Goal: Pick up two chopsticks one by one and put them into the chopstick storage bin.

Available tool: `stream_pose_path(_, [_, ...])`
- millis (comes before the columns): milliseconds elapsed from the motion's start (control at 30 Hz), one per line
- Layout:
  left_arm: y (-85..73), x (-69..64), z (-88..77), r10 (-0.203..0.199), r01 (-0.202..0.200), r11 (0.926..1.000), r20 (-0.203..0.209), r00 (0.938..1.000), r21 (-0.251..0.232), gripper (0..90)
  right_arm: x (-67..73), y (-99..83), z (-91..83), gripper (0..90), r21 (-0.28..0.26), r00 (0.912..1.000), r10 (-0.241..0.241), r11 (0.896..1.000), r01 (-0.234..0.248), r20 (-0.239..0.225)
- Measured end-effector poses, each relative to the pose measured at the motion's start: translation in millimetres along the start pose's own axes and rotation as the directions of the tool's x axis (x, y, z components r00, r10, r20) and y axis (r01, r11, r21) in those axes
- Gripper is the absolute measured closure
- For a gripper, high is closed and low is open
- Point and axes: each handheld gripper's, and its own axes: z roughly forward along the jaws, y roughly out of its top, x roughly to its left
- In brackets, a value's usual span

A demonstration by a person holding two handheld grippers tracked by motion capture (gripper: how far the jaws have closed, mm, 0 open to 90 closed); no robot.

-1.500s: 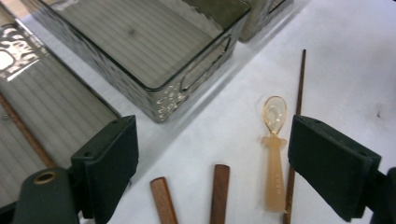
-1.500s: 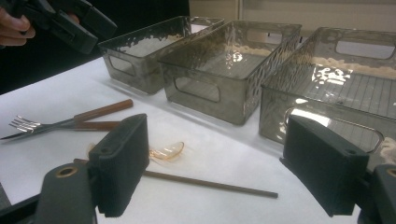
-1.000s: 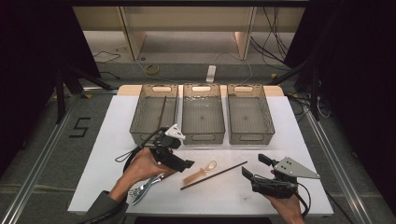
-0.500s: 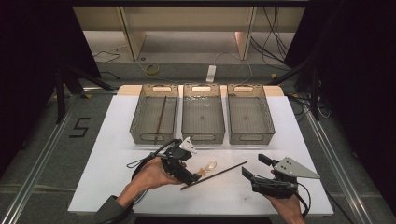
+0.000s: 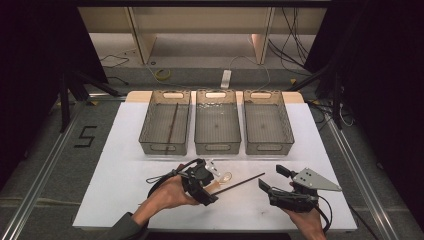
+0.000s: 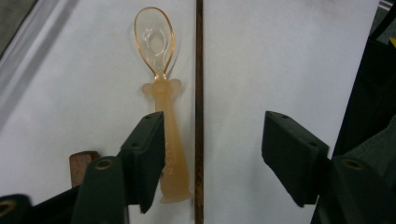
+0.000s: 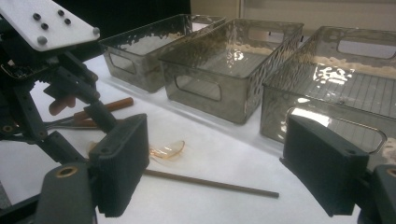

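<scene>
A translucent orange spoon [image 6: 161, 93] and a thin dark chopstick [image 6: 199, 112] lie side by side on the white table. My left gripper [image 6: 215, 135] hangs low over them. Its jaws have just been closing, with the chopstick and the spoon's handle between them and the pads off both. In the high view the left gripper [image 5: 210, 184] covers the spoon [image 5: 226, 177] handle and the near end of the chopstick [image 5: 245, 181]. My right gripper [image 5: 272, 178] rests open to the right of the chopstick's far end, nothing between its jaws [image 7: 217, 140].
Three clear smoky bins stand in a row at the back: left [image 5: 150, 131] with a dark chopstick [image 5: 172, 125] inside, middle [image 5: 217, 145], right [image 5: 287, 131]. A wooden handle end [image 6: 83, 161] lies beside the left jaw.
The left gripper has moved right and down over the spoon and chopstick, and its jaws have narrowed. The right gripper has stayed put.
</scene>
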Motion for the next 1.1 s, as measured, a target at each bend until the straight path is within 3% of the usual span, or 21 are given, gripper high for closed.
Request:
stream_pose_path(300, [6.4,-3.3,10.8,-0.010,0.009,0.9984,0.028,0.9996,0.056,55.0,0.4,-0.2,0.9,23.0,0.003,1.0000,0.001,1.000,-0.001,-0.002])
stream_pose_path(500, [7.9,-1.1,17.0,-0.039,0.038,0.9958,0.005,0.9992,0.083,61.5,0.1,-0.2,0.5,23.0,0.001,1.0000,0.001,1.000,-0.001,-0.002])
stream_pose_path(767, [9.5,0.2,25.2,-0.034,0.038,0.9919,-0.035,0.9988,0.121,69.3,0.6,-0.2,0.8,23.0,0.003,1.0000,0.002,1.000,-0.002,-0.005])
stream_pose_path(1100, [10.2,-0.8,32.6,-0.035,0.042,0.9877,-0.045,0.9984,0.151,74.2,0.7,-0.3,1.3,23.1,0.005,0.9999,-0.002,1.000,0.002,-0.010])
